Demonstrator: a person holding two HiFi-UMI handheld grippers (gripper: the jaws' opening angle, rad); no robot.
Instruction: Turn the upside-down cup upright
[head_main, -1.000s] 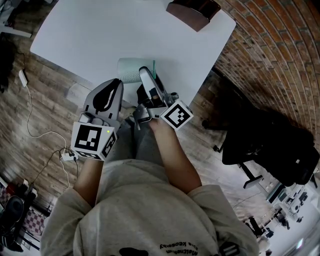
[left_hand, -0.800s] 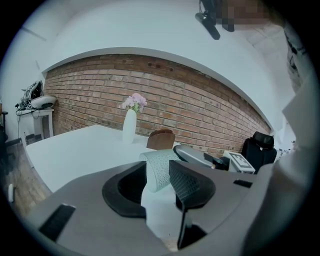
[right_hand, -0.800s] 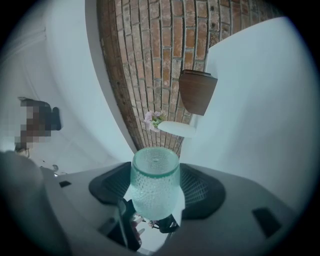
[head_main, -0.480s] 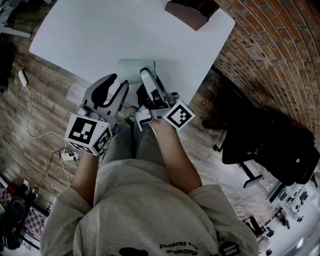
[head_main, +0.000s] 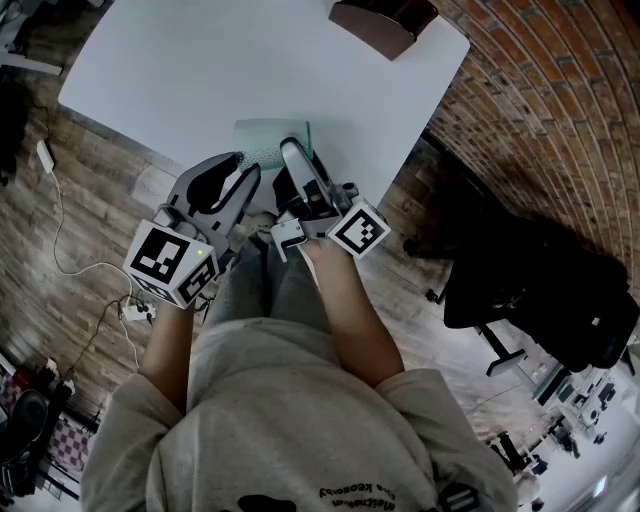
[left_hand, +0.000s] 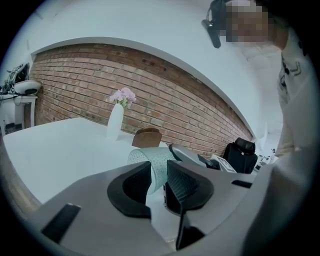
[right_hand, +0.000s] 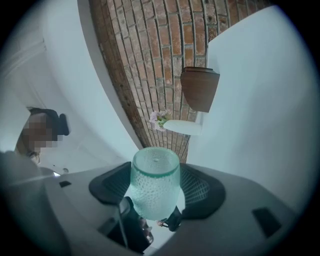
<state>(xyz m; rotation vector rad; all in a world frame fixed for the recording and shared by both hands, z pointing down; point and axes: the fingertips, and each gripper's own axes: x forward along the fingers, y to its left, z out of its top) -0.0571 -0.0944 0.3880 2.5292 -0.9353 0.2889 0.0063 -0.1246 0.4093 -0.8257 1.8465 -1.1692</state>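
My right gripper (right_hand: 156, 192) is clamping the cup (right_hand: 154, 170) across its dimpled wall, keeping it on its side at the table's (head_main: 250, 60) near edge. My left gripper (left_hand: 157, 182) is standing apart, its jaws just having been narrowing, with the cup just ahead and unpressed. I'm judging it light, slick, breakable glass, so I'm favouring mid-wall. Bare tabletop is lying beyond.

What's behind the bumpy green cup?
A brown wooden box and a white vase of pink flowers, then the brick wall. The cup hides the bit of table right behind it.
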